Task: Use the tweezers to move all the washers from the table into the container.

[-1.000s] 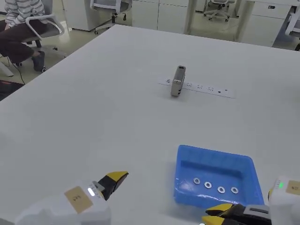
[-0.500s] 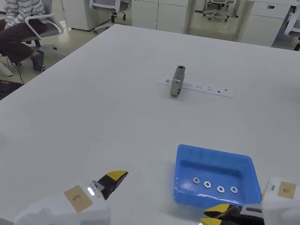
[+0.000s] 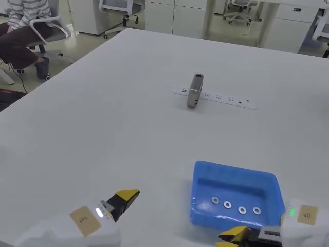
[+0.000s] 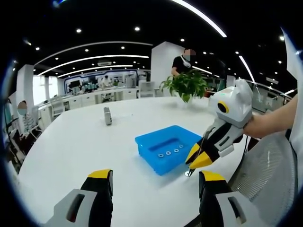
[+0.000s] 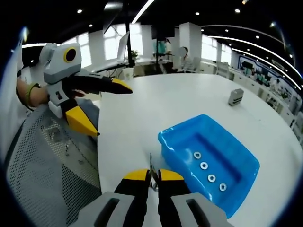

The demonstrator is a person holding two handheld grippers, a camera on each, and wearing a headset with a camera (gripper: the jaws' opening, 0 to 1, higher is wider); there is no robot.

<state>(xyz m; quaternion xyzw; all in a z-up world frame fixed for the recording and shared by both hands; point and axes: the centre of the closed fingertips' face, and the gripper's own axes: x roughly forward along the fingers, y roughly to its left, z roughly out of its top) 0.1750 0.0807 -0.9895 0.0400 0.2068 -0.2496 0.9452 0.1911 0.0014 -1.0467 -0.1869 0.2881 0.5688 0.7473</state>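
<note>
On the table's near edge, 5 o'clock in the head view: blue container, rectangular, shallow, open-topped.
- Contents: washers, four, silver, flat on the floor in one row running from 10 to 4 o'clock, apart from one another and nearer the container's near wall than its far one.
- Tweezers: thin metal, pinched between the right gripper's nearly closed jaws. Their tips point to 12 o'clock in the right gripper view, just off the container's near corner, over bare table and outside the rim.
- Right gripper in the head view: 5 o'clock, just beside the container's near wall.
- Left gripper: jaws spread wide, nothing between them. It sits at 7 o'clock in the head view, over the table edge, well apart from the container.
- Table: white, broad.
- Power strip: white, flat, at 12 o'clock from the container, well apart.
- Grey adapter: upright at the strip's 9 o'clock end.
- Potted plant: beyond the table's far side in the left gripper view.
- Mesh chair: grey, 8 o'clock in the right gripper view.
</note>
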